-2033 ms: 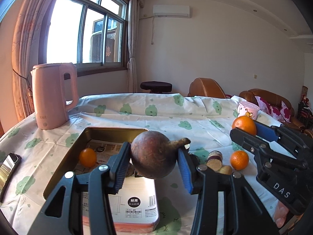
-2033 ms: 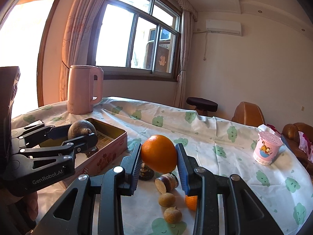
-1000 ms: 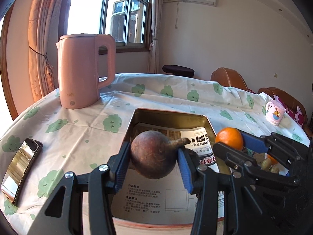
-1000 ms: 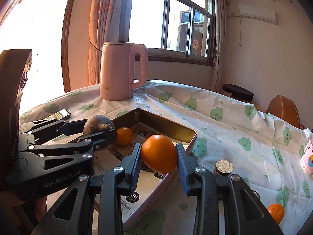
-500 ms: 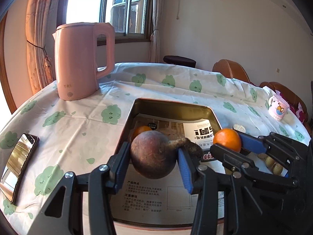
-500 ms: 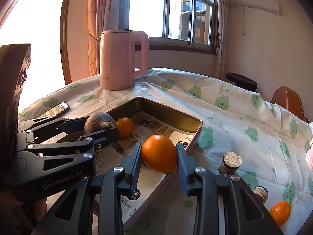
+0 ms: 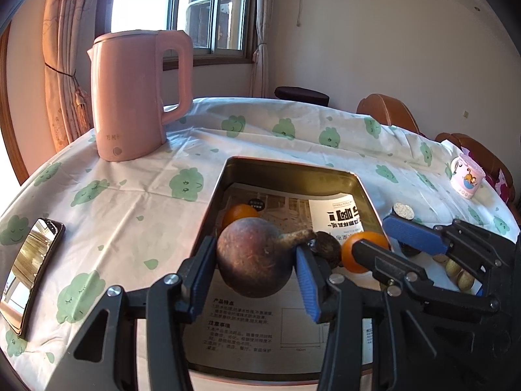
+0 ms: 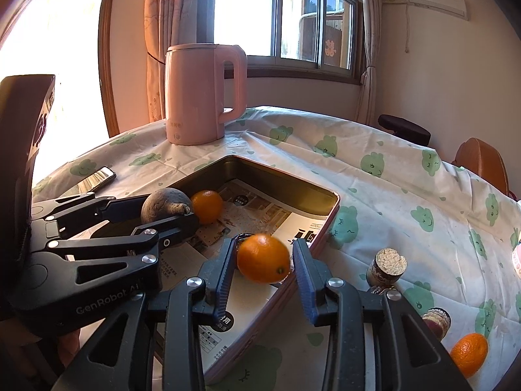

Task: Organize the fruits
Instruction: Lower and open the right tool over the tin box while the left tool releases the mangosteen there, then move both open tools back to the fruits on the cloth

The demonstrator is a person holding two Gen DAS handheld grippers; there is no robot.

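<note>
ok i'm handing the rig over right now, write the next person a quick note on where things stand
Left gripper: shut on the dark round fruit, held over the tin tray.
Right gripper: jaws opening; the orange between them looks blurred and clear of the pads, over the tray's near-right edge.
Done: a small orange and a dark fruit lie in the tray.
Left: set down the dark round fruit; another orange and some small brown fruits are on the tablecloth.
</note>
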